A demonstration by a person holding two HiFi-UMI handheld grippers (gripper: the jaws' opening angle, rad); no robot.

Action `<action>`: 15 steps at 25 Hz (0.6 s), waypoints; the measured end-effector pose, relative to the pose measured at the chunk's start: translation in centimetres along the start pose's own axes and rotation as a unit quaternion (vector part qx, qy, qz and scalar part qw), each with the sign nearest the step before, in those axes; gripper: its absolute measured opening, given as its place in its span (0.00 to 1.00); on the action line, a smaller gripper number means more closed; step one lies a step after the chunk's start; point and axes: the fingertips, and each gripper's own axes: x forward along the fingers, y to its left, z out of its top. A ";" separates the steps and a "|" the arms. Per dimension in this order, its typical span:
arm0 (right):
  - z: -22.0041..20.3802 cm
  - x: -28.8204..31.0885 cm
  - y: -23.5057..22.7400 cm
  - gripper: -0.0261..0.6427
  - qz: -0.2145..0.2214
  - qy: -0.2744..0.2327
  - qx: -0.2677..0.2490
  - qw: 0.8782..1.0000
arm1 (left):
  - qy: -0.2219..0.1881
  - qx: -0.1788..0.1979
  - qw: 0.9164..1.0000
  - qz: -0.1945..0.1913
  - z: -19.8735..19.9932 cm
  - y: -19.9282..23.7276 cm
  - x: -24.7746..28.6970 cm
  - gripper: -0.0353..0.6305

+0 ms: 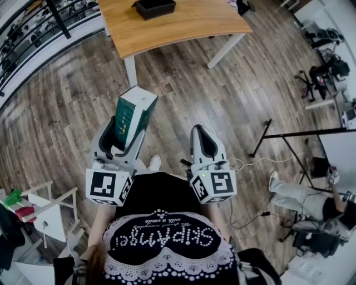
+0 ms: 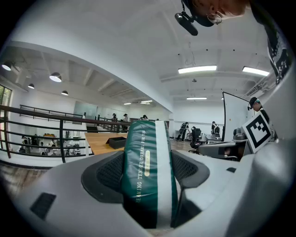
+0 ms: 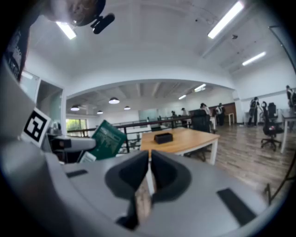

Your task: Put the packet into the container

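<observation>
A green and white packet [image 1: 133, 113] stands upright between the jaws of my left gripper [image 1: 127, 130], which is shut on it. In the left gripper view the packet [image 2: 148, 166] fills the gap between both pads. My right gripper [image 1: 202, 131] is level beside it, shut and empty, its jaws touching in the right gripper view [image 3: 149, 156]. A black container [image 1: 156, 8] sits on a wooden table [image 1: 183, 25] well ahead of both grippers, across the plank floor. The container [image 3: 163, 137] also shows in the right gripper view, with the packet [image 3: 107, 139] to its left.
A black tripod stand [image 1: 289, 138] and a seated person [image 1: 303, 201] are at the right. Cables [image 1: 250, 163] trail on the floor near my right gripper. A white stool [image 1: 50, 211] stands at the lower left. A railing [image 1: 33, 33] runs along the upper left.
</observation>
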 end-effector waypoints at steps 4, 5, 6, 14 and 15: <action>0.2 0.2 0.0 0.10 0.002 -0.001 -0.001 1.000 | 0.000 0.001 1.000 -0.002 0.2 -0.1 0.3 0.57; 0.2 0.2 0.0 0.10 0.003 0.000 -0.001 1.000 | -0.001 0.001 1.000 -0.003 0.2 -0.1 0.4 0.57; 0.2 0.2 -0.1 0.10 0.003 0.001 -0.001 1.000 | -0.001 0.001 1.000 -0.003 0.2 -0.2 0.4 0.57; 0.1 -0.3 -0.8 0.10 0.006 0.001 -0.001 1.000 | 0.000 0.000 1.000 -0.001 0.2 -1.1 0.5 0.57; 0.1 -0.3 -0.9 0.10 0.007 0.001 -0.001 1.000 | 0.000 0.000 1.000 -0.001 0.2 -1.2 0.6 0.57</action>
